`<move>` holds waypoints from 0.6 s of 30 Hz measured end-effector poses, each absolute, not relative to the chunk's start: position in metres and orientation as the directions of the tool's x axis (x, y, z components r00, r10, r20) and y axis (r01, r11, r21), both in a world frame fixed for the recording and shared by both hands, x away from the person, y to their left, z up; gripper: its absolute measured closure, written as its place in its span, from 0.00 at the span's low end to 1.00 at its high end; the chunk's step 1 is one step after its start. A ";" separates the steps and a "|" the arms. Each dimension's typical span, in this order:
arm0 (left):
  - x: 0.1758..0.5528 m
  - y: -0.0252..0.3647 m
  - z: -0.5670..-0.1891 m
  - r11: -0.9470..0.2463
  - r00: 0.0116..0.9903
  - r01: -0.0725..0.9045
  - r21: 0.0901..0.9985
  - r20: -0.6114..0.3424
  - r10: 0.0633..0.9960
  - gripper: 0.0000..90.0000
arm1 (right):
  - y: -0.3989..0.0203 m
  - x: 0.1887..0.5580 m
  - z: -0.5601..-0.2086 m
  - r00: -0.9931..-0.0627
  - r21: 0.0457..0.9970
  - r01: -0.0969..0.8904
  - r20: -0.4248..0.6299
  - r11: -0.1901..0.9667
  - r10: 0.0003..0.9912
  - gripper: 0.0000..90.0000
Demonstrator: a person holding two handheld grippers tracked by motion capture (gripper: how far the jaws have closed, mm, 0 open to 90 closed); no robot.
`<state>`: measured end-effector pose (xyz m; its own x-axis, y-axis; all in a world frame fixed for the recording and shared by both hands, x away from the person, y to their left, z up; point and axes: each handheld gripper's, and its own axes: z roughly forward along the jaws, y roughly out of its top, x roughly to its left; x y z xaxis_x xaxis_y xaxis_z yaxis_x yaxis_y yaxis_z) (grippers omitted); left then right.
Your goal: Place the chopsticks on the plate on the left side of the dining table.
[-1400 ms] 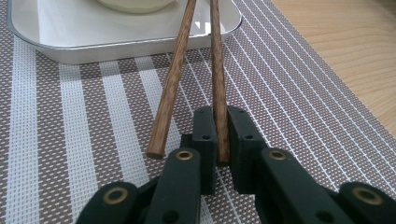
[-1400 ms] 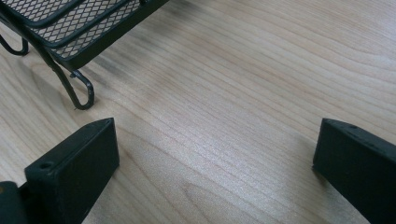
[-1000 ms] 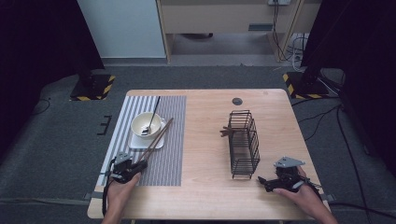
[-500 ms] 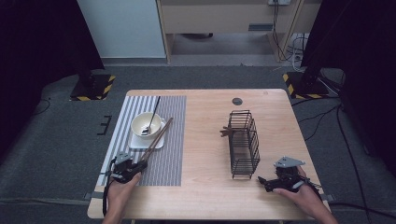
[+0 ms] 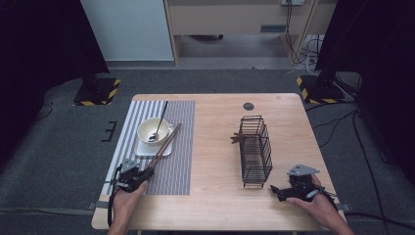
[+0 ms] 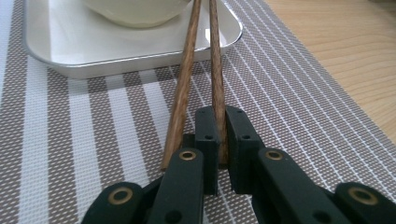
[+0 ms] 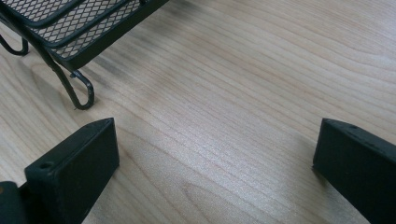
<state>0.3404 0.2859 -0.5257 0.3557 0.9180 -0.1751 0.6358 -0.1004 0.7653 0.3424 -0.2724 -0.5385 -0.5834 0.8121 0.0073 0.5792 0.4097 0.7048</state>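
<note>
On the striped mat (image 5: 171, 161), my left gripper (image 6: 218, 140) is clamped around one chopstick (image 6: 215, 60). Over bare table (image 7: 243, 93), my right gripper (image 7: 215, 154) gapes wide beside the wire basket (image 7: 79, 23).

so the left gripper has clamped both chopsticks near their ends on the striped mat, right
Not quite. The left gripper has clamped only one chopstick; the other chopstick lies just outside its jaws. The left gripper view shows it. The rest holds: the grip is near the ends, on the striped mat.
</note>
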 end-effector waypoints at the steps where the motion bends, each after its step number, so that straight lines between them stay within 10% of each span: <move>1: 0.340 0.286 -0.526 -0.101 0.356 0.638 0.763 -0.176 0.918 0.93 | -0.272 0.342 -0.538 -0.583 0.705 0.580 0.008 0.409 0.812 0.00; 18: 0.341 0.284 -0.529 -0.111 0.358 0.646 0.755 -0.172 0.918 0.91 | -0.272 0.342 -0.538 -0.584 0.705 0.579 0.007 0.410 0.812 0.00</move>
